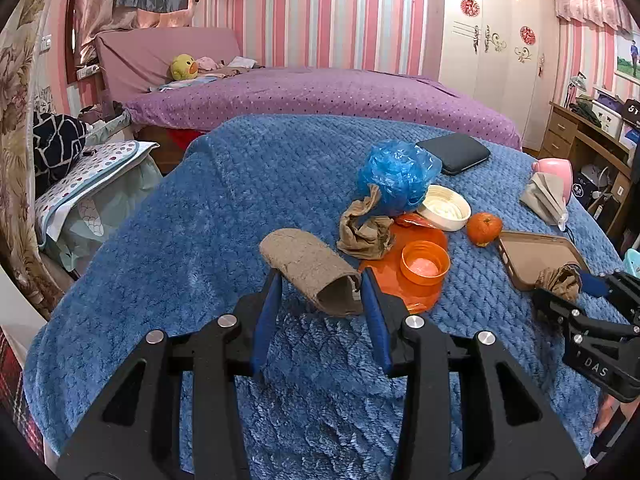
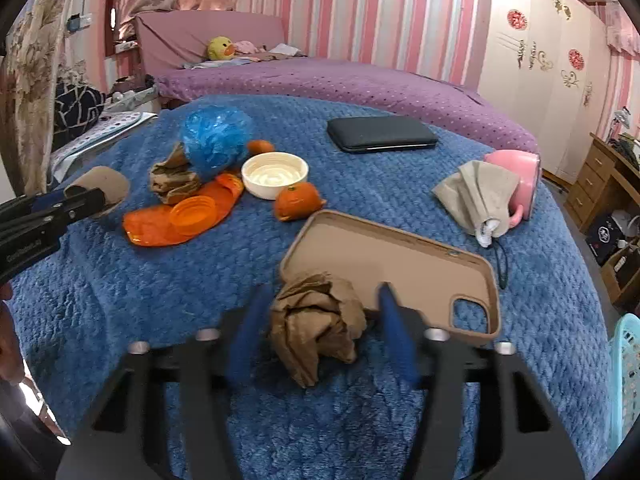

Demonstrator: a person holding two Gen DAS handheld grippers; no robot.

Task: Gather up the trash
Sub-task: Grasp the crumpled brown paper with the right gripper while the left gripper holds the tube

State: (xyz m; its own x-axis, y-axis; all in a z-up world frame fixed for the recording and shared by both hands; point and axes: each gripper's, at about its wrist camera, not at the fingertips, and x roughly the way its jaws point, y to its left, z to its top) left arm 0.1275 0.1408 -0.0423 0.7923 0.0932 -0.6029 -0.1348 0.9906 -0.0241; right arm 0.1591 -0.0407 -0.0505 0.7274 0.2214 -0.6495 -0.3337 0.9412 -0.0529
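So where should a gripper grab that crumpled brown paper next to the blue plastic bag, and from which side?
Pinch the crumpled brown paper across its upright twisted peak, coming from above on the near-left side. The blue plastic bag crowds its back, and the orange lid sits to its right.

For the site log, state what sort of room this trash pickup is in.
Most likely a home bedroom: a bed with a purple spread and a yellow duck plush at its head, a white wardrobe along the striped wall, and a blue blanket covering the surface where the trash lies.
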